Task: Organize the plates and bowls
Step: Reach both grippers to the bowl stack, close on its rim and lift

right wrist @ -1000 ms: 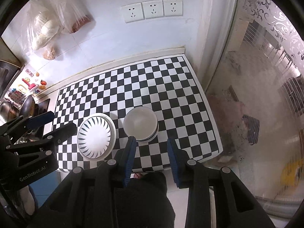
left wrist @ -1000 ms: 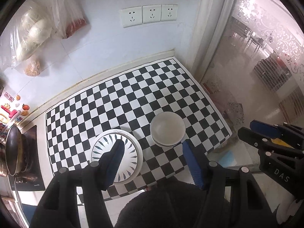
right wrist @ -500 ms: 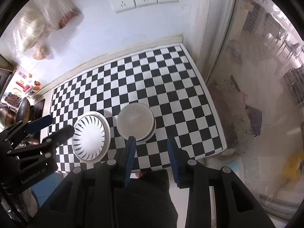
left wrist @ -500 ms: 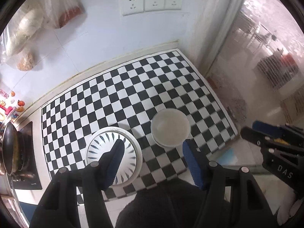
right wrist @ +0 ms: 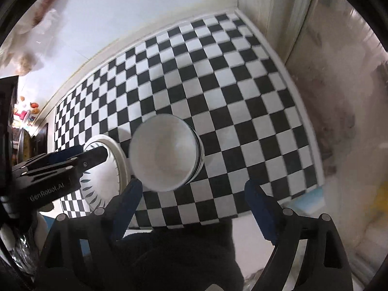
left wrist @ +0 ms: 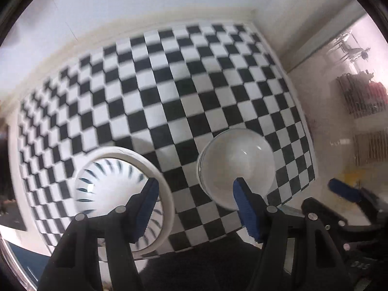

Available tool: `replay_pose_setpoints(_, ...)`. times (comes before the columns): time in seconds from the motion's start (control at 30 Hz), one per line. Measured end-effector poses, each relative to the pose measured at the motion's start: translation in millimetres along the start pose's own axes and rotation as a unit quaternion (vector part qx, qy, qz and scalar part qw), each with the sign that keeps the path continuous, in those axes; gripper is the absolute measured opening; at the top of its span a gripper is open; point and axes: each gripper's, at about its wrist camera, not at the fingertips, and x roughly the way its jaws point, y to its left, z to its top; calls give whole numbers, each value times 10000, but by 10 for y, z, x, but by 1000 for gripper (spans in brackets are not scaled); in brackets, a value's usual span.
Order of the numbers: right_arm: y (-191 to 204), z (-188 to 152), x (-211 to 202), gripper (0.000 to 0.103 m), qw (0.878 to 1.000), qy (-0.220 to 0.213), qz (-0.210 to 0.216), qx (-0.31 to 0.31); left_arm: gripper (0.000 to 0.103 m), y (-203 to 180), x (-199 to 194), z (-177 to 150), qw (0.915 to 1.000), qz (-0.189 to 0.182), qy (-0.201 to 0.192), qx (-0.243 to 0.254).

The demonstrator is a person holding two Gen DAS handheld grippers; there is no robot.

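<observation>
Left wrist view: the left gripper (left wrist: 194, 201) points steeply down at the counter (left wrist: 169, 92), which is covered by a black-and-white checkered mat. Its jaws stand spread, with nothing between the blue pads. A round white plate with dark radiating petal marks (left wrist: 109, 181) lies on the mat at lower left; the left pad overlaps its right rim in the picture, but contact cannot be confirmed. A stack of round white bowls (left wrist: 237, 160) stands on the mat to the right of the plate, apart from it; the right pad overlaps its near edge in the picture.

Right wrist view: the right gripper (right wrist: 191, 196) also points steeply down, and its jaws are opening, nothing between them. The bowl stack (right wrist: 165, 155) sits just beyond the left pad, a dark-lined rim visible on its right side. The plate (right wrist: 106, 165) lies just beside the stack, partly hidden by the left gripper (right wrist: 80, 155). Motion blur softens both views.
</observation>
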Motion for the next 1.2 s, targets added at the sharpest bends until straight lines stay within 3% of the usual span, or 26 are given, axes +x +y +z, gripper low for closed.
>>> replay_pose_setpoints(0.27, -357, 276, 846, 88, 9958, 608, 376, 573, 62, 182, 683, 292, 9926, -686, 895, -457)
replay_pose_setpoints(0.43, -455, 359, 1178, 88, 9907, 856, 712, 781, 62, 167, 936, 379, 9873, -891, 1224, -481)
replay_pose_setpoints(0.77, -445, 459, 1758, 88, 9797, 1329, 1217, 879, 60, 56, 1325, 496, 9804, -1136, 1570, -354)
replay_pose_setpoints(1.0, -355, 430, 2057, 87, 9716, 1576, 1552, 846, 61, 97, 1532, 451, 9730, -1507, 1705, -396)
replay_pose_setpoints(1.07, -351, 434, 2089, 83, 9712, 1559, 1589, 853, 61, 131, 1527, 432, 9722, -1606, 1650, -423)
replay_pose_setpoints(1.17, -322, 445, 2141, 66, 9664, 1581, 1846, 837, 59, 156, 1515, 406, 9721, -1751, 1487, -478)
replay_pose_setpoints(1.2, -309, 445, 2159, 66, 9646, 1620, 1896, 853, 59, 159, 1514, 418, 9721, -1775, 1457, -481)
